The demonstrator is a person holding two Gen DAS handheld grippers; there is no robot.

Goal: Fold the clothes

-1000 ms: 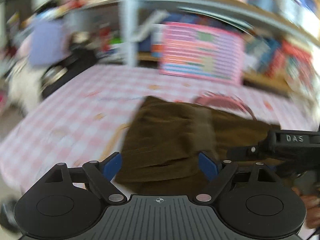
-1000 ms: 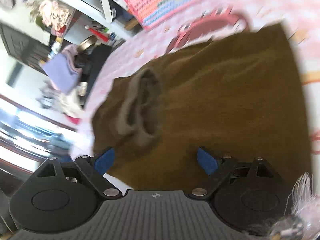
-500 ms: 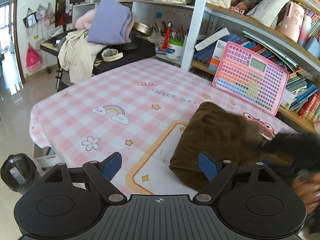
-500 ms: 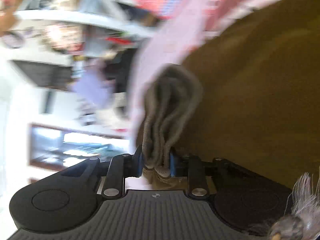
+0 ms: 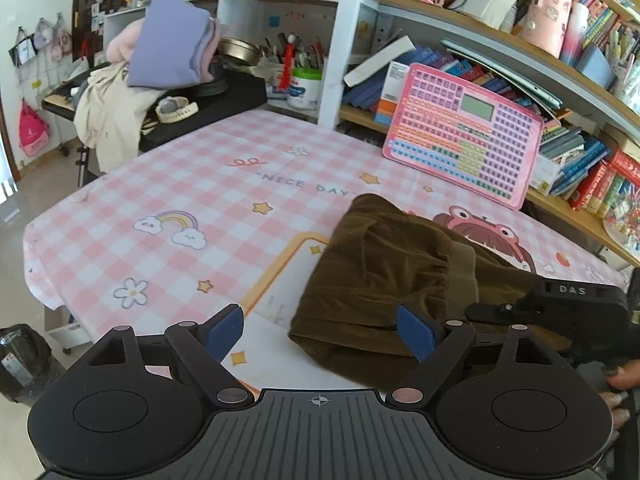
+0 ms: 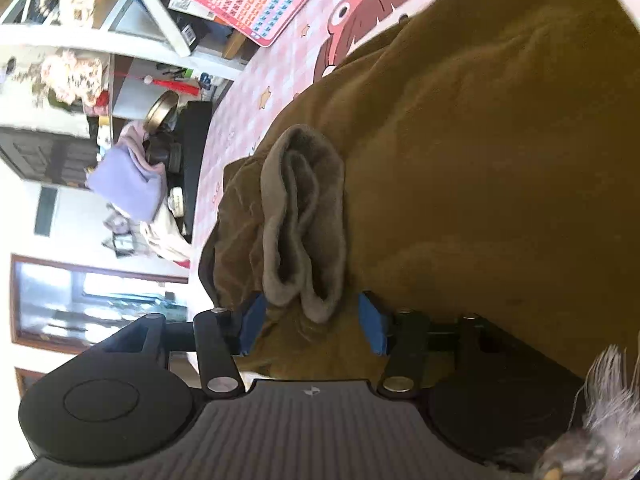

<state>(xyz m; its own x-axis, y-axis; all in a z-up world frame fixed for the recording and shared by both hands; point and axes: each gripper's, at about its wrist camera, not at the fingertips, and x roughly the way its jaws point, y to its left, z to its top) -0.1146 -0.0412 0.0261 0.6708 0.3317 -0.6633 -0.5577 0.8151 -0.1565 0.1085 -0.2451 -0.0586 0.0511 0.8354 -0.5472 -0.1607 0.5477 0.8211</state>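
Brown garment (image 5: 384,276) bunched at about 4 o'clock on the pink checked tablecloth (image 5: 192,200). Right gripper (image 6: 312,324) opening, ribbed cuff (image 6: 304,224) between the pads but not pinched. Left gripper (image 5: 320,330) wide, empty, hovering at the garment's 8 o'clock corner. Best bet: tuck the cuff flat, smooth outward, then grab that near corner low.

light: bright daylight | focus: sharp, no blur | edges: strong fisheye bending | glare: blown-out window
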